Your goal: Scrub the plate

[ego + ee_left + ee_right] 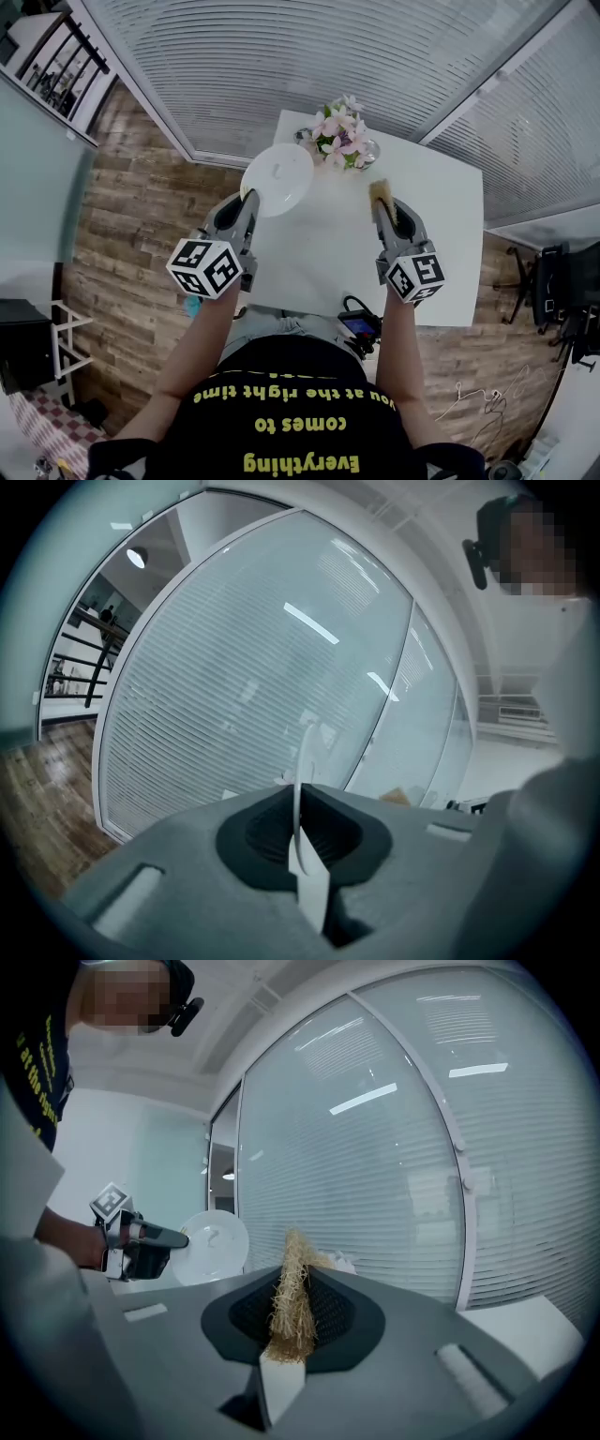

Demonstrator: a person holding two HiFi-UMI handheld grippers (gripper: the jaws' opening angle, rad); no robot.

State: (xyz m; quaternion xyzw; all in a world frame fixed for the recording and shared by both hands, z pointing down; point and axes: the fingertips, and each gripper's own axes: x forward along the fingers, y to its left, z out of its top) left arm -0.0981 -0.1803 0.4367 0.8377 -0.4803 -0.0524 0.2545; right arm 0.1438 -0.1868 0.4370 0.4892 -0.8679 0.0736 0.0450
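Over the far left corner of the white table (427,216), the plate (278,178) is up in the air, not resting on anything. It's pinched by its rim in the left gripper (247,199), whose jaws are pressed together on that edge, so the plate sticks out past the fingertips, away from the person. From the left gripper view you only get it edge-on, a thin white sliver right in the middle of the jaws. The right gripper view shows it face-on: plain white, round, glossy, with one small faint mark near the centre. Can't tell what the mark is.

The right gripper (381,202) is off to the plate's right, over the table, and clearly apart from the plate. Its jaws are clamped on a scrubber (380,190), a straw-coloured, stringy, loofah-looking wad that pokes out beyond the tips. The scrubber isn't touching the plate.

Table-wise, a bunch of pink and white flowers (339,136) sits at the far edge, just beyond the plate and the scrubber. A small dark gadget with a cable (361,325) lies at the near edge, by the person's body. The table stands in a corner made by glass partitions with white blinds (328,56). Wood plank flooring (141,244) runs along the left side, and a black chair (562,281) sits well off to the right.
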